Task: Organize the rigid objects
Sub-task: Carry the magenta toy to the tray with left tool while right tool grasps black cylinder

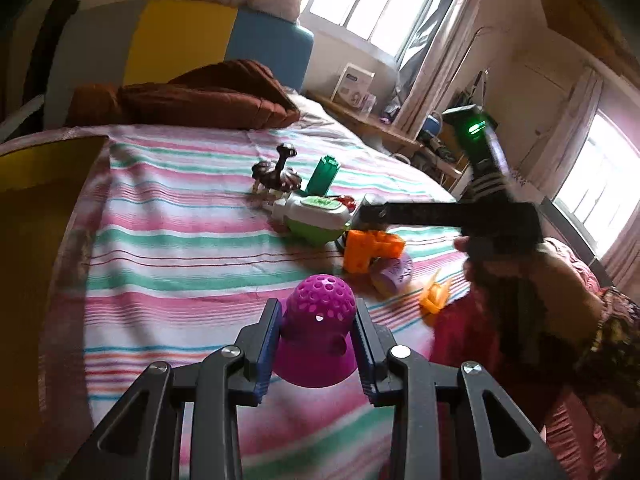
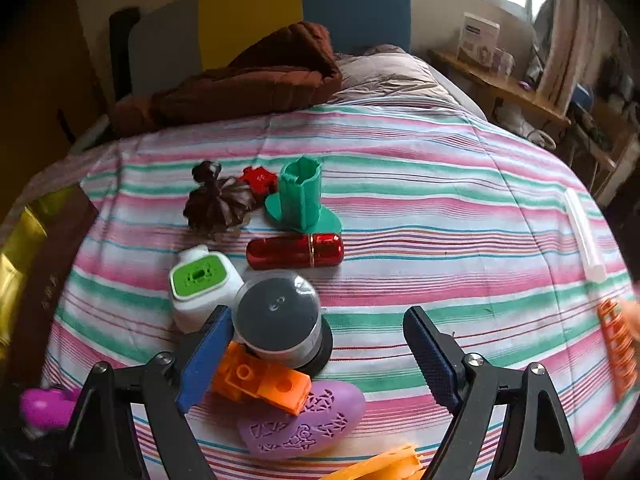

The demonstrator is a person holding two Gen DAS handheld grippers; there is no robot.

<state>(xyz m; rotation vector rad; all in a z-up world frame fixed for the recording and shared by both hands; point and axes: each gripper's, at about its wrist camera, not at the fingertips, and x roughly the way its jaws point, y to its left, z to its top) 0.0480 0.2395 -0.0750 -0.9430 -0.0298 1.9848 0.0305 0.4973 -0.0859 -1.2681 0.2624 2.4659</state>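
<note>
While the left tongs point(image 1: 318, 344) grip a purple dome toy point(image 1: 320, 312), the right tongs point(image 2: 316, 354) gape over clustered toys.

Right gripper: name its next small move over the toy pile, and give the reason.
Probably ease the right gripper down toward the orange block. Its jaws stand open with nothing pinched, and the block lies nearest between them, leaning on the purple heart beside the round black container.
</note>
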